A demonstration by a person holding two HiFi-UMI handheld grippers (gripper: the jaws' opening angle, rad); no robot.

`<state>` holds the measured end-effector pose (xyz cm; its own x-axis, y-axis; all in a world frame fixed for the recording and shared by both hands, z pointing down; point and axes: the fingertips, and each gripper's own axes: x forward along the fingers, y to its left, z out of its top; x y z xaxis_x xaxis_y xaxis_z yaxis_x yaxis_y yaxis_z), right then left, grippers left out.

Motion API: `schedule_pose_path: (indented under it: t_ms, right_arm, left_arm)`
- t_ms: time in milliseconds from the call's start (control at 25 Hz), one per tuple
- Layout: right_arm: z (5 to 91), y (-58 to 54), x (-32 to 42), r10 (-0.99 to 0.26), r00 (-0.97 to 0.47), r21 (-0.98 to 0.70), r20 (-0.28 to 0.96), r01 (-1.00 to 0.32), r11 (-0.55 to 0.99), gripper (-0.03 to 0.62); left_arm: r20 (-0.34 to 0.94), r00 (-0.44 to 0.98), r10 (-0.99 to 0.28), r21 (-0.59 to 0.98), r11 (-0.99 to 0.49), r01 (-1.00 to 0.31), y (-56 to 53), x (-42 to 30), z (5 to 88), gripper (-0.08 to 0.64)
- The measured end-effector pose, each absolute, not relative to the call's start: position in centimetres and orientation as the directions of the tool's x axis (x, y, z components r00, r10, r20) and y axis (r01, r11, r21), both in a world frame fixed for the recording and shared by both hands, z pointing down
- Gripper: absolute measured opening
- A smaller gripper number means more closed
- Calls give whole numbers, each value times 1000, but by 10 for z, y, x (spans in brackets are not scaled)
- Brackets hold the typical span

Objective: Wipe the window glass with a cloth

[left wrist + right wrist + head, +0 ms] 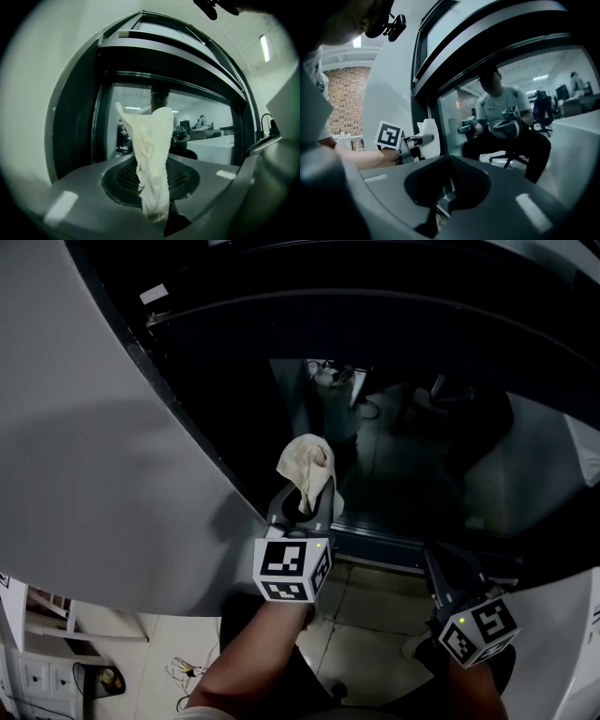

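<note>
A dark pane of window glass (422, 427) is seen from above, set in a black frame (178, 404) with a grey wall (84, 474) to its left. The left gripper (305, 505) is raised toward the pane's lower left corner. Its jaws are clamped on a cream cloth (306, 462), which is bunched above the tips and trails a loose end below them. In the left gripper view the cloth is seen rising straight out of the closed jaws, with the glass directly behind it. The cloth is held close to the pane, just beside the frame edge, but whether it is pressed against the glass cannot be told from any view.

The right gripper (442, 568) is held lower and to the right, apart from the pane. Its jaws are together with nothing between them (only a reflection of the seated person is shown in the glass ahead of it).

The wiping step appears to be at or near its start, with the cloth brought to one corner. For the next move, the bunched cloth would need to be pressed flat on the glass and drawn across it in even strokes, while the clamp is kept firm so that the cloth is not dropped.
</note>
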<state>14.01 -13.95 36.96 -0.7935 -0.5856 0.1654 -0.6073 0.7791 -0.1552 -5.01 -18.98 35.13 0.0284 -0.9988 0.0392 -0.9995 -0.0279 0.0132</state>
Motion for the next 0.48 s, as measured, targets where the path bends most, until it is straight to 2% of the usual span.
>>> schedule_pose_path:
  t_ms: [280, 480]
  right_arm:
    - [377, -144, 121, -575, -793, -146, 198, -604, 783, 2]
    - [383, -145, 116, -570, -793, -141, 214, -602, 786, 2]
  left_arm:
    - [47, -69, -997, 39, 70, -997, -196, -118, 372, 106]
    - [54, -116, -992, 11, 117, -993, -199, -142, 381, 106]
